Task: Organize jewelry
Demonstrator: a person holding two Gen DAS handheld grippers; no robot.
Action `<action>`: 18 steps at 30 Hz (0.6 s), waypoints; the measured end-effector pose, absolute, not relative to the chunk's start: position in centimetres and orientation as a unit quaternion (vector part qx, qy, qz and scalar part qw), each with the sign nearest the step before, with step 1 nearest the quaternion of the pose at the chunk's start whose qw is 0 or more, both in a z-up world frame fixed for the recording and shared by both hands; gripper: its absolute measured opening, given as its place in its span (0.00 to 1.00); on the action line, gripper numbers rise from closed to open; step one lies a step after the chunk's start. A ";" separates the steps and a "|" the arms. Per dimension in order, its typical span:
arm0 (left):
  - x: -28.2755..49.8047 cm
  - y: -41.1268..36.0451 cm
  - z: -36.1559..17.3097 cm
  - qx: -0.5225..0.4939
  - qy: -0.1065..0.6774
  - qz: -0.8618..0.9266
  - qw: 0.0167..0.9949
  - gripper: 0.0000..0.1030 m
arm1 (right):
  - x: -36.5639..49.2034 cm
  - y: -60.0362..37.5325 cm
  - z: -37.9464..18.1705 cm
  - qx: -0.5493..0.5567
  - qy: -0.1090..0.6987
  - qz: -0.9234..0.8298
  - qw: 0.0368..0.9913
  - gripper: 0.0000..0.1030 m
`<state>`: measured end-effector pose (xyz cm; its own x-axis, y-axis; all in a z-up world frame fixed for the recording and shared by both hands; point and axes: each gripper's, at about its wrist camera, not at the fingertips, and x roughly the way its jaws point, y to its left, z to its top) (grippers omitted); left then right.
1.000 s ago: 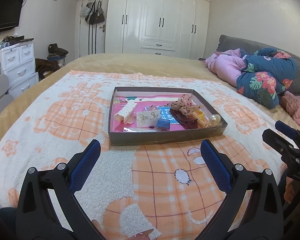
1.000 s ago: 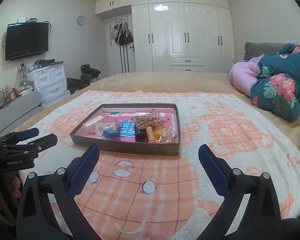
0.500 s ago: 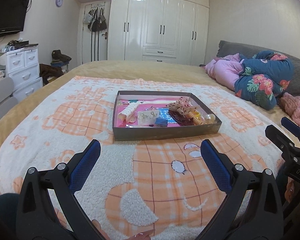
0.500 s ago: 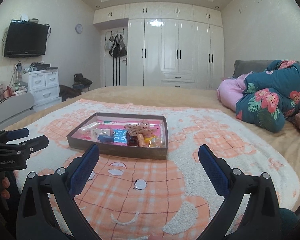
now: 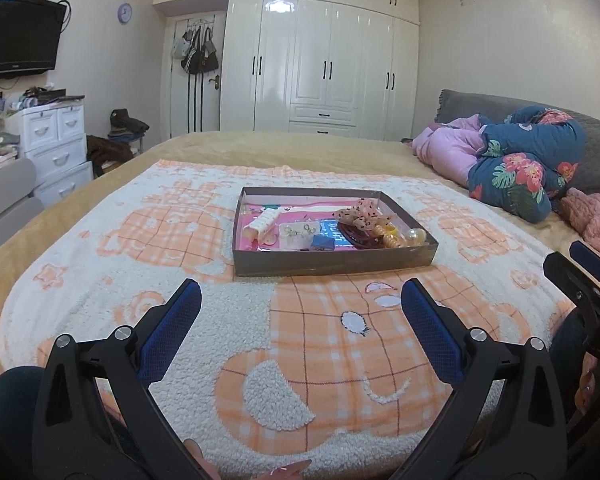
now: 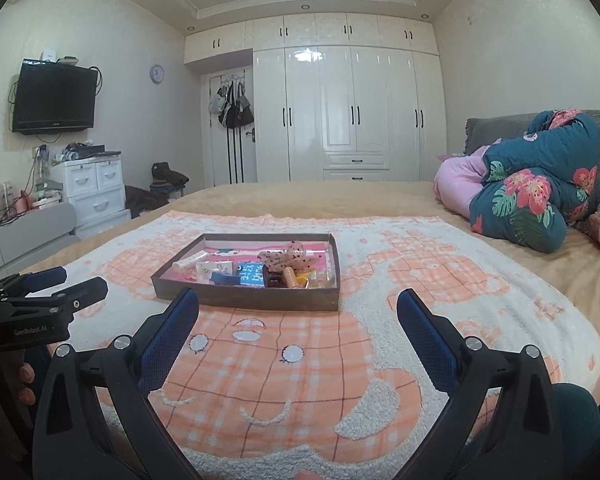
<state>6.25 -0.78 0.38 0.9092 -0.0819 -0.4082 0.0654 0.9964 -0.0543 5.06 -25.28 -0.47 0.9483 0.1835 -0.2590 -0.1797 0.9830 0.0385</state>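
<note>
A shallow brown tray (image 5: 332, 262) with a pink floor sits on an orange-and-white blanket on the bed; it also shows in the right wrist view (image 6: 244, 298). In it lie a white clip (image 5: 265, 222), an earring card (image 5: 298, 234), a small blue piece (image 5: 323, 242), a dotted bow (image 5: 360, 214), a dark red clip (image 5: 358, 239) and yellow pieces (image 5: 394, 236). My left gripper (image 5: 300, 308) is open and empty, near the front of the tray. My right gripper (image 6: 298, 312) is open and empty, also short of the tray.
The blanket (image 5: 180, 240) covers the near half of the bed. A flowered quilt and pink bedding (image 5: 520, 164) are piled at the right. White drawers (image 5: 56, 140) stand off the bed's left side. Wardrobes line the far wall.
Both grippers have drawn back and tipped upward, so the tray looks smaller and farther and more of the room shows. Both stay open and empty.
</note>
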 end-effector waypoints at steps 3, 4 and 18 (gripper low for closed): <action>5.6 -1.1 0.6 -0.010 0.190 -0.039 0.981 0.89 | 4.4 -25.3 -0.3 0.007 0.108 0.092 0.990 0.94; 5.5 -1.2 0.7 -0.008 0.186 -0.038 0.982 0.89 | 4.2 -25.3 -0.2 0.007 0.100 0.091 0.991 0.94; 6.8 -0.5 -0.1 -0.026 0.181 -0.015 0.983 0.89 | 5.6 -24.2 -1.9 0.002 0.088 0.060 0.994 0.94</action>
